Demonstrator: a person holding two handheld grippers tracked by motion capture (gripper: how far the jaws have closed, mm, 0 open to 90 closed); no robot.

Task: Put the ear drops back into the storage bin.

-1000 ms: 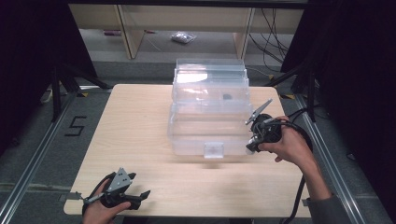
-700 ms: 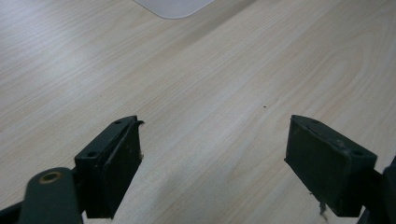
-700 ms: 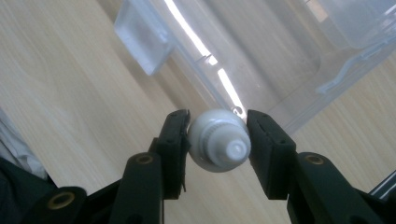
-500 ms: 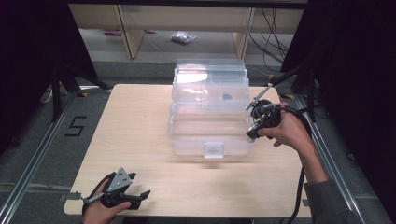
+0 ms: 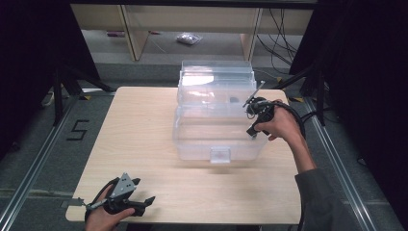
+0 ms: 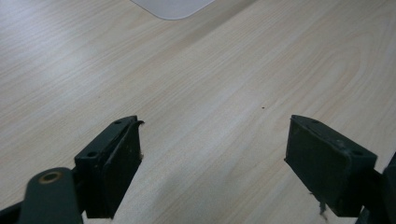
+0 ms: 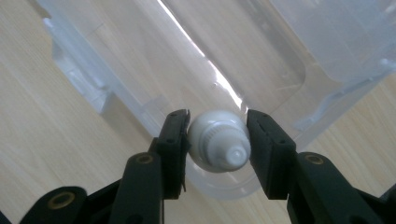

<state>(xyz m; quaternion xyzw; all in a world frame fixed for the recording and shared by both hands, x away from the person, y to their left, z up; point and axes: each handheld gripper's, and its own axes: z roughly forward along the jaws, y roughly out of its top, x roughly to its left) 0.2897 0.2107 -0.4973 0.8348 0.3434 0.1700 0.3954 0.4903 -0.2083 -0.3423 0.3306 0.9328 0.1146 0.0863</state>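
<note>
A clear plastic box [image 5: 217, 115] stands in the middle of the wooden surface [image 5: 144, 125]. The right claw [image 5: 253, 129] is at the box's right wall, held by the right hand [image 5: 281, 126]. The left claw [image 5: 144, 202] rests near the front left corner of the surface, well apart from the box, with its jaws spread.
</note>
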